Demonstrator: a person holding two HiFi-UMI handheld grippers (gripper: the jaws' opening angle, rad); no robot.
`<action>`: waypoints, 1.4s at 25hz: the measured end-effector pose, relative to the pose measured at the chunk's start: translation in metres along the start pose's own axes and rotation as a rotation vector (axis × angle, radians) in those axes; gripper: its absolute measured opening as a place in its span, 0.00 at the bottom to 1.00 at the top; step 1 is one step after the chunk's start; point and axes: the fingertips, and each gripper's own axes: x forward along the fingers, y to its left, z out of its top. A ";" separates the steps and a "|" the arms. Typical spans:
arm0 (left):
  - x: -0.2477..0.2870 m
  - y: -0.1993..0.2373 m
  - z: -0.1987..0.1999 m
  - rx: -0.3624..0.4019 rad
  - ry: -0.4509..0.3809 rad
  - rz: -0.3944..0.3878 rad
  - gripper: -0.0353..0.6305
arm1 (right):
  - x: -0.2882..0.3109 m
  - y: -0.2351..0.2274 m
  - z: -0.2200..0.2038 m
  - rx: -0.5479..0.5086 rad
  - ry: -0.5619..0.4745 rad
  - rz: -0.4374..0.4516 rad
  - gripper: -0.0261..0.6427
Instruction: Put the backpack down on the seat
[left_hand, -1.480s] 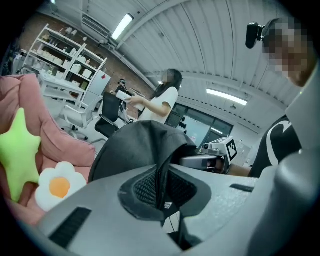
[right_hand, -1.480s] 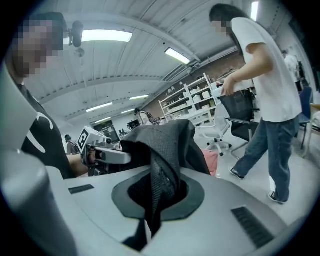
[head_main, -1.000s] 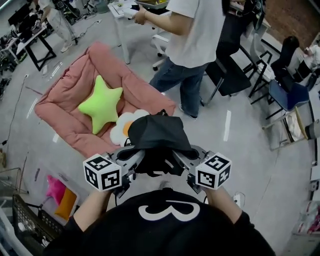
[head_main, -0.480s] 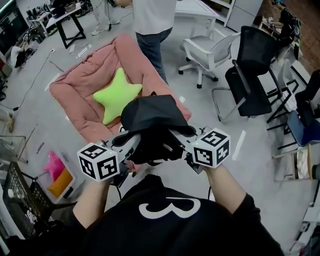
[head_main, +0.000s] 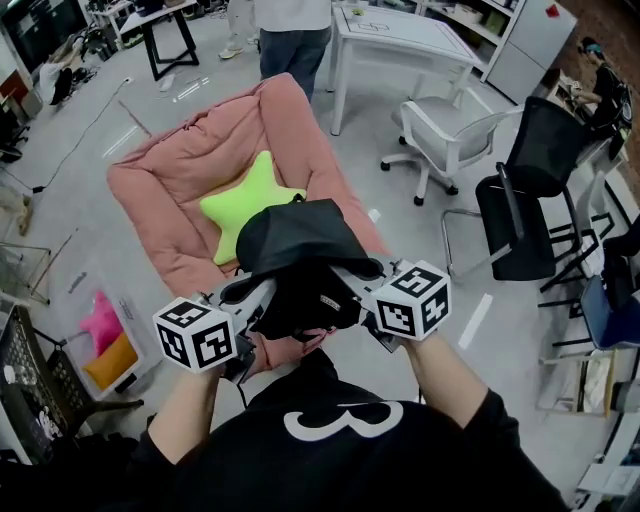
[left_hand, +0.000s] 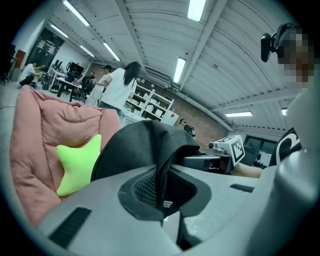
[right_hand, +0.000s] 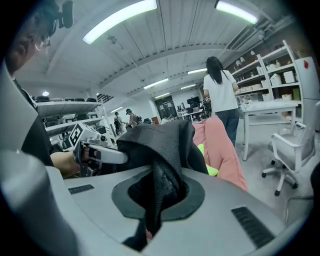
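Pink seat (head_main: 170, 190) shifting nearer under one backpack (head_main: 295, 240), hanging over seat's front edge; left gripper (head_main: 256, 302) and right gripper (head_main: 352, 285) jaws each clenching backpack fabric. One star cushion (head_main: 250, 200) lying on seat; grey floor (head_main: 410, 260), workshop room.

The green star pillow (head_main: 250, 200) fills the middle of the pink seat (head_main: 160, 180), and the backpack (head_main: 295, 250) overhangs its near edge; bare cushion shows along the left edge and far corner. A white desk (head_main: 395, 35) and office chair (head_main: 450, 125) crowd the right side (a person (head_main: 293, 35) stands beyond the far edge).
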 end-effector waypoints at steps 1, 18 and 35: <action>0.005 0.011 0.002 -0.009 0.000 0.012 0.07 | 0.011 -0.008 0.001 0.003 0.013 0.012 0.06; 0.065 0.179 0.005 -0.129 0.037 0.227 0.07 | 0.174 -0.102 -0.004 0.024 0.221 0.165 0.06; 0.075 0.249 0.003 -0.152 0.048 0.319 0.21 | 0.230 -0.134 -0.012 0.050 0.210 0.089 0.33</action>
